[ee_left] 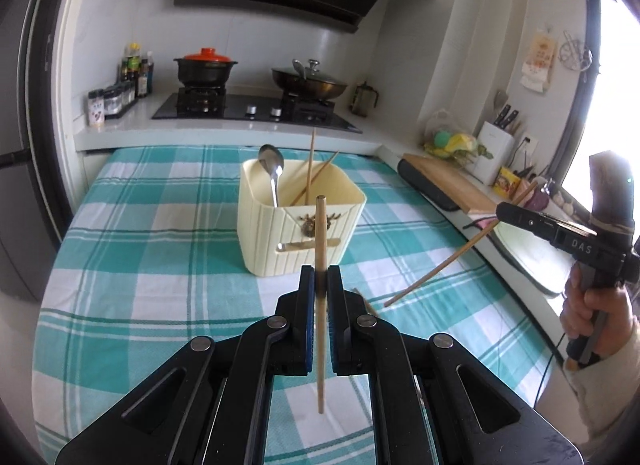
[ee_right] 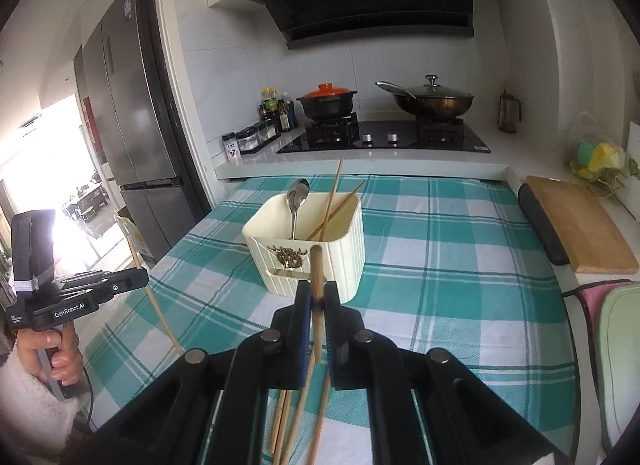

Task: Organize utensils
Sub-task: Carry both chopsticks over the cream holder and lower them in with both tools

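A cream ribbed holder (ee_left: 296,233) stands on the checked tablecloth (ee_left: 160,233); it also shows in the right wrist view (ee_right: 320,261). In it are a metal spoon (ee_left: 272,169) and two chopsticks (ee_left: 310,169). My left gripper (ee_left: 320,277) is shut on a wooden chopstick (ee_left: 320,233), held upright in front of the holder. My right gripper (ee_right: 317,293) is shut on another chopstick (ee_right: 316,277), also short of the holder; it shows slanting in the left wrist view (ee_left: 452,257). More chopsticks (ee_right: 296,413) lie on the cloth under the right gripper.
Behind the table is a counter with a hob (ee_left: 256,109), a red-lidded pot (ee_left: 206,67), a wok (ee_left: 308,83) and spice bottles (ee_left: 120,93). A wooden cutting board (ee_right: 580,221) lies to the right. A fridge (ee_right: 128,137) stands to the left.
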A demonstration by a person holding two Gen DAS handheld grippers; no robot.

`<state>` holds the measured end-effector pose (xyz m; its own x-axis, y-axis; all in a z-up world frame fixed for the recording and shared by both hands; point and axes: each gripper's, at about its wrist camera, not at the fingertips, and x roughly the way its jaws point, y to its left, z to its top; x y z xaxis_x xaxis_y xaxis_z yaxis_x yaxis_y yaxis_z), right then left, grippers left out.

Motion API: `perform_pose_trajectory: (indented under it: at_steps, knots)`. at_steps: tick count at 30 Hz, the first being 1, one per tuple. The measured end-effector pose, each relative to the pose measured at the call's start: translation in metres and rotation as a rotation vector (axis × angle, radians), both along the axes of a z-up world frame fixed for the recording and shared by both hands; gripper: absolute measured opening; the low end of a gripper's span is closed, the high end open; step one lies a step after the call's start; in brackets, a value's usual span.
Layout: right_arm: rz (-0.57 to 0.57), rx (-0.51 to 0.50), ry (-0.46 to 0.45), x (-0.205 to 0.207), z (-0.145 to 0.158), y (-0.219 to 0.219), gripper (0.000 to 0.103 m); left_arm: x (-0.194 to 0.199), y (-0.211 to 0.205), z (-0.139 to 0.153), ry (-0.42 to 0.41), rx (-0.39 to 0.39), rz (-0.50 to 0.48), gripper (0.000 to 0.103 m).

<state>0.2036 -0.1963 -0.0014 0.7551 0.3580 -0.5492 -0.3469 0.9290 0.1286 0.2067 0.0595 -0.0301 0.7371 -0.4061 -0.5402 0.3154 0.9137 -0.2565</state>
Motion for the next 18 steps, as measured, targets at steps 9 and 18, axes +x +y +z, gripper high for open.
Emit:
perform_pose_trajectory:
  at_steps: [9, 18]
  knots:
    - [0.005, -0.013, -0.037, 0.01, 0.03, 0.004, 0.007, 0.001, 0.002, 0.024, -0.037, 0.002, -0.015, 0.004]
    - [0.009, -0.013, -0.131, 0.048, 0.076, 0.015, 0.007, 0.043, 0.009, 0.088, -0.155, -0.012, -0.005, 0.004]
